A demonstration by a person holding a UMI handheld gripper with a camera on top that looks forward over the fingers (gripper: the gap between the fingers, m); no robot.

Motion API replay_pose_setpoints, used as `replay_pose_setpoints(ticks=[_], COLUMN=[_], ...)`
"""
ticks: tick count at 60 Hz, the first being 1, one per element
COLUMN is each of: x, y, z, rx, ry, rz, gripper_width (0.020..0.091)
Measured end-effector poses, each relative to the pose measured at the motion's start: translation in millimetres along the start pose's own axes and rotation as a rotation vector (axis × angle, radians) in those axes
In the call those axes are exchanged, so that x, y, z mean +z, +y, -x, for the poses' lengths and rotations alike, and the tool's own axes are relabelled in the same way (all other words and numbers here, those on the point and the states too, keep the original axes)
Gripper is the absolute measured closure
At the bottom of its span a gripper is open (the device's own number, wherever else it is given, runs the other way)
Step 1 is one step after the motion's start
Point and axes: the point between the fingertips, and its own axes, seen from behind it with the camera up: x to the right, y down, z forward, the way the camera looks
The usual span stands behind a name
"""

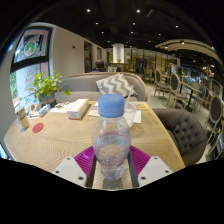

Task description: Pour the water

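Observation:
A clear plastic water bottle (112, 140) with a light blue cap stands upright between my fingers, water filling most of it. My gripper (112, 163) is shut on the bottle's lower body, a magenta pad (84, 158) pressing on each side. The bottle hides the space between the fingers. Just beyond it to the right stands what looks like a clear glass (136, 113) on the wooden table (60, 140).
A white tissue box (78, 108) lies further back on the table. A potted plant (45, 88) and a red coaster (38, 128) are off to the left. A grey sofa with a zigzag cushion (118, 85) lies beyond, and a grey armchair (186, 130) to the right.

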Motion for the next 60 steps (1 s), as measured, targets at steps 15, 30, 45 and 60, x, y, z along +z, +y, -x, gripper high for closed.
replay_pose_setpoints(ticks=[15, 30, 45, 60], x=[3, -7, -26, -32], y=[-2, -15, -108, -219], z=[0, 10, 52, 165], rx=[-0.025, -0.065, -0.218, -0.569], ry=[0.053, 0.121, 0.254, 0.396], rz=[-0.01, 0.007, -0.048, -0.096], gripper_width=[0.0744, 0.0743, 0.0742, 0.0742])
